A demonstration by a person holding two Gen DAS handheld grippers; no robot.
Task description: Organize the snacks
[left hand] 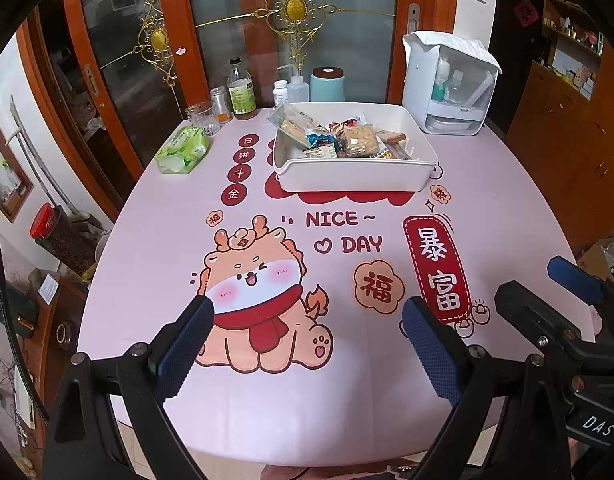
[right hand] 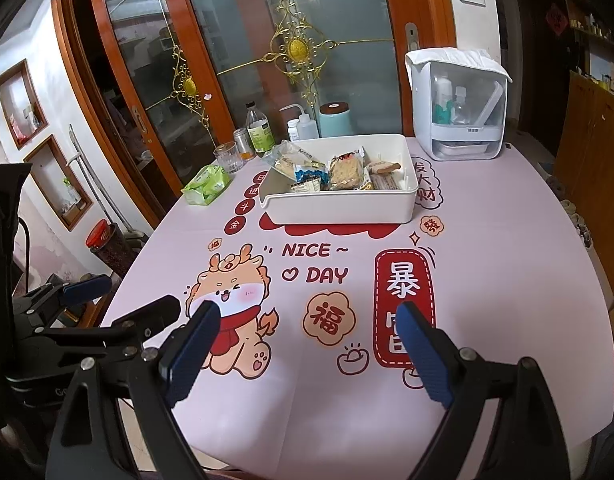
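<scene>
Both grippers are hovering over the near side of the table (left hand: 155,216), well short of the bin (left hand: 353,176). Left gripper (left hand: 307,324) is holding its jaws wide apart, nothing between them. Right gripper (right hand: 309,326) is gaping just the same, empty. Snacks (left hand: 339,136) are lying piled inside the bin.

Pink tablecloth (left hand: 147,264) printed with an orange cartoon dragon (left hand: 263,300) in a red scarf, white snack bin (left hand: 353,174), green tissue pack (left hand: 183,152), blue gripper pads (left hand: 183,354)
</scene>
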